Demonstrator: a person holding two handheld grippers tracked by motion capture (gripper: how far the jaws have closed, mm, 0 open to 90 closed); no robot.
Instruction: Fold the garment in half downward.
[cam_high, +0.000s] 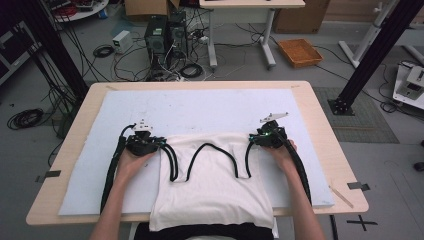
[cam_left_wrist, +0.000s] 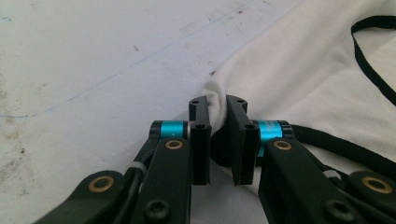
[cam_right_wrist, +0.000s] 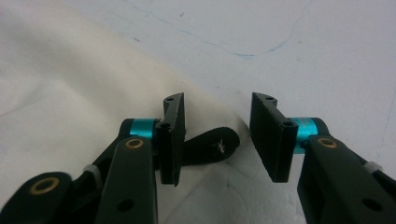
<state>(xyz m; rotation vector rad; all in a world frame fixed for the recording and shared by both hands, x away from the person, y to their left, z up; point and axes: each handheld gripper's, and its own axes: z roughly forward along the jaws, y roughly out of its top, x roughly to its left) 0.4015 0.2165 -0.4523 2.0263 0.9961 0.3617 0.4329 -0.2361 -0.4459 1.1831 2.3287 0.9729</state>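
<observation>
We see a white tote bag (cam_high: 212, 192) lying flat on the white mat (cam_high: 200, 107) that covers the table (cam_high: 320, 125), its bottom hanging over the table's near edge and its mouth toward the middle of the mat. Its black straps (cam_high: 172, 165) loop across the cloth.

Our left gripper (cam_high: 145, 142) sits at the bag's far left corner. In the left gripper view the left gripper (cam_left_wrist: 218, 114) is clenched on a fold of the white cloth (cam_left_wrist: 217, 100), which bunches up between the pads.

Our right gripper (cam_high: 267, 136) rests at the bag's far right corner. In the right gripper view its jaws stand apart, straddling the bag's edge and the end of a black strap (cam_right_wrist: 210, 144) without pressing on either.
</observation>
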